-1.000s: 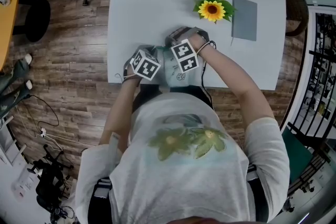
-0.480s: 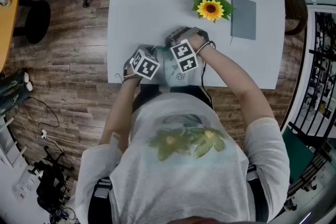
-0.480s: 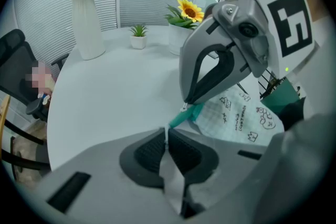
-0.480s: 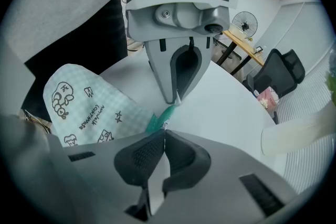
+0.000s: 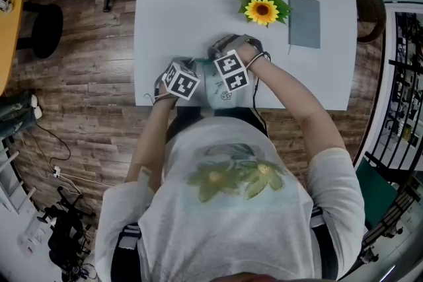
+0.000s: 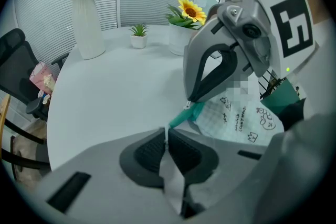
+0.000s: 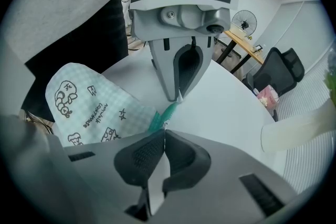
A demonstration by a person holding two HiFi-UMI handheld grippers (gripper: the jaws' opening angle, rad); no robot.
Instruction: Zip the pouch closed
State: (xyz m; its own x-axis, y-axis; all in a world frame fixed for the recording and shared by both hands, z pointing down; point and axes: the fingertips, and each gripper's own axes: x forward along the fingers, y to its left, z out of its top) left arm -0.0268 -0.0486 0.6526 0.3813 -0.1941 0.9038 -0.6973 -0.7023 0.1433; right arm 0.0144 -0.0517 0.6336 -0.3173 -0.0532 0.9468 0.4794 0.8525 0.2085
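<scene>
The checked pouch (image 7: 89, 107) lies at the counter's (image 5: 198, 16) near edge. Left tongs (image 6: 167, 136) and right tongs (image 7: 164, 134) both pinch its teal zip tape (image 6: 184, 115), tips nearly meeting. I'd anchor one end and draw the slider straight, with the tape taut.

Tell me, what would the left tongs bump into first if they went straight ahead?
Probably the right tongs. The left tongs are shut on the teal zip strip, and the right tongs pinch its other end right ahead, though depth is hard to judge.
</scene>
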